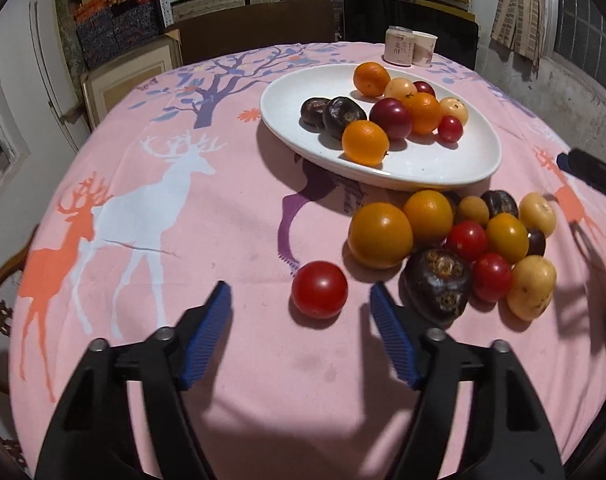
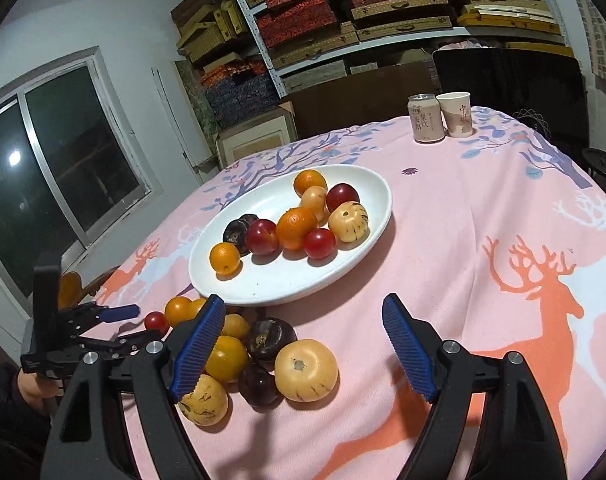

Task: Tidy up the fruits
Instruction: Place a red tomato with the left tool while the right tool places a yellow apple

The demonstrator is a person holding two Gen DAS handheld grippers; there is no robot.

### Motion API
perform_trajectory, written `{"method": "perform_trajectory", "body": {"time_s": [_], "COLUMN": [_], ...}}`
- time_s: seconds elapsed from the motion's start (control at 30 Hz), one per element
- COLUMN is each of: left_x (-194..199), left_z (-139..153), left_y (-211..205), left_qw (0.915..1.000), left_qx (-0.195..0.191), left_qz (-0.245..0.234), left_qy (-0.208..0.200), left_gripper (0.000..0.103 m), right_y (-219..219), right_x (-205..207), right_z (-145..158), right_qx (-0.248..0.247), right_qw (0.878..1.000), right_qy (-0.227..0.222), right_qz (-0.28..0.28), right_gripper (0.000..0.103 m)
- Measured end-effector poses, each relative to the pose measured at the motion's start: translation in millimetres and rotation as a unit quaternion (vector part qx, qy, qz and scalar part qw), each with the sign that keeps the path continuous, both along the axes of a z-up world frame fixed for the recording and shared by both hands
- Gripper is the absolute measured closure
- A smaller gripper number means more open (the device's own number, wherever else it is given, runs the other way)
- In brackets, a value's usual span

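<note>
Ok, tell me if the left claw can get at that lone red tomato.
Probably yes. The left claw is open, and the lone red tomato sits apart from the fruit pile, just ahead between its fingers, with bare tablecloth around it.

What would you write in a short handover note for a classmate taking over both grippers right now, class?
Left gripper: open, empty, lined up on the lone red tomato on the tablecloth.
Right gripper: open, empty, above the loose pile.
Done: ten fruits visible on the white plate.
Left: the tomato and the pile beside the plate.
</note>
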State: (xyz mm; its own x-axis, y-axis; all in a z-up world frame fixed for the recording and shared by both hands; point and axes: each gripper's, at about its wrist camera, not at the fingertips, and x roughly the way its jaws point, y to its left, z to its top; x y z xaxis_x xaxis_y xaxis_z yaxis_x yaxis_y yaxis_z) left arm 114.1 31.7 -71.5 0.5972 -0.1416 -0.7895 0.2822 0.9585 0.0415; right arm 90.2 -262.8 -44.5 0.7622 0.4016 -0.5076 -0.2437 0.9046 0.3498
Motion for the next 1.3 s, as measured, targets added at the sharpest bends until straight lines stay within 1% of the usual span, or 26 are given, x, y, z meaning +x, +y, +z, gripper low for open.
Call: {"method": "perform_trajectory", "body": {"time_s": [0.03, 0.07, 0.1, 0.13, 0.2, 0.27, 0.4, 0.5, 0.57, 0.6, 0.7, 0.73, 0.77, 0.8, 0.83, 0.93, 1.0, 1.13, 1.23, 1.27, 1.3], "left_x": [3, 7, 6, 6, 4, 4, 3, -2, -6, -8, -9, -9, -9, -9, -9, -9, -8, -7, -6, -6, -6], "left_z": [-2, -7, -7, -7, -7, -6, -1, 4, 8, 10, 12, 12, 12, 12, 12, 11, 10, 9, 7, 7, 7], "left_y": [0, -1, -2, -4, -8, -8, -2, 1, 2, 3, 4, 3, 3, 2, 2, 2, 3, 2, 1, 1, 1], "left_qw": [0.9999, 0.9997, 0.9998, 0.9997, 0.9998, 0.9998, 0.9999, 0.9998, 0.9995, 0.9993, 0.9991, 0.9991, 0.9991, 0.9991, 0.9991, 0.9991, 0.9992, 0.9993, 0.9994, 0.9994, 0.9994], "left_qx": [-0.004, -0.004, -0.004, -0.004, 0.006, 0.001, -0.010, -0.014, -0.015, -0.015, -0.018, -0.017, -0.017, -0.017, -0.017, -0.021, -0.023, -0.024, -0.023, -0.024, -0.024], "left_qz": [-0.003, -0.007, -0.008, -0.014, -0.016, -0.019, -0.006, 0.002, 0.006, 0.008, 0.008, 0.006, 0.005, 0.003, 0.002, -0.001, -0.002, -0.005, -0.007, -0.007, -0.007], "left_qy": [0.010, 0.024, 0.020, 0.019, 0.013, 0.012, 0.003, -0.014, -0.028, -0.034, -0.038, -0.038, -0.038, -0.039, -0.039, -0.036, -0.032, -0.028, -0.023, -0.023, -0.023], "left_gripper": [0.056, 0.065, 0.068, 0.075, 0.076, 0.076, 0.076, 0.076, 0.076, 0.076, 0.076, 0.076, 0.076, 0.076, 0.076, 0.076, 0.076, 0.076, 0.076, 0.076, 0.076], "right_y": [-1, -2, -3, -4, -6, -6, -3, -2, 3, 9, 28, 32, 35, 35, 33, 25, 23, 30, 35, 34, 31], "right_x": [-1, 0, 0, 1, 4, 6, 6, 5, 5, 5, 5, 6, 8, 10, 12, 19, 20, 21, 26, 28, 31], "right_z": [0, -1, -2, -3, -5, -7, -7, -7, -7, -7, -10, -12, -15, -18, -21, -31, -33, -31, -30, -31, -32], "right_qx": [0.002, 0.004, 0.006, 0.009, 0.013, 0.015, 0.011, 0.008, -0.002, -0.018, -0.075, -0.086, -0.093, -0.097, -0.094, -0.075, -0.066, -0.089, -0.091, -0.087, -0.075], "right_qw": [1.000, 1.000, 1.000, 1.000, 1.000, 1.000, 1.000, 1.000, 1.000, 0.999, 0.995, 0.993, 0.992, 0.991, 0.991, 0.989, 0.988, 0.985, 0.984, 0.984, 0.984], "right_qy": [0.000, 0.001, 0.002, 0.005, 0.015, 0.023, 0.021, 0.020, 0.023, 0.029, 0.053, 0.062, 0.072, 0.083, 0.095, 0.128, 0.137, 0.144, 0.151, 0.154, 0.160], "right_qz": [0.000, -0.001, -0.002, -0.001, -0.002, -0.002, 0.000, 0.004, 0.014, 0.023, 0.040, 0.043, 0.044, 0.039, 0.032, 0.026, 0.028, 0.028, 0.033, 0.035, 0.038], "right_gripper": [0.021, 0.021, 0.021, 0.021, 0.021, 0.021, 0.021, 0.021, 0.022, 0.023, 0.037, 0.042, 0.044, 0.048, 0.051, 0.054, 0.054, 0.054, 0.054, 0.055, 0.062]}}
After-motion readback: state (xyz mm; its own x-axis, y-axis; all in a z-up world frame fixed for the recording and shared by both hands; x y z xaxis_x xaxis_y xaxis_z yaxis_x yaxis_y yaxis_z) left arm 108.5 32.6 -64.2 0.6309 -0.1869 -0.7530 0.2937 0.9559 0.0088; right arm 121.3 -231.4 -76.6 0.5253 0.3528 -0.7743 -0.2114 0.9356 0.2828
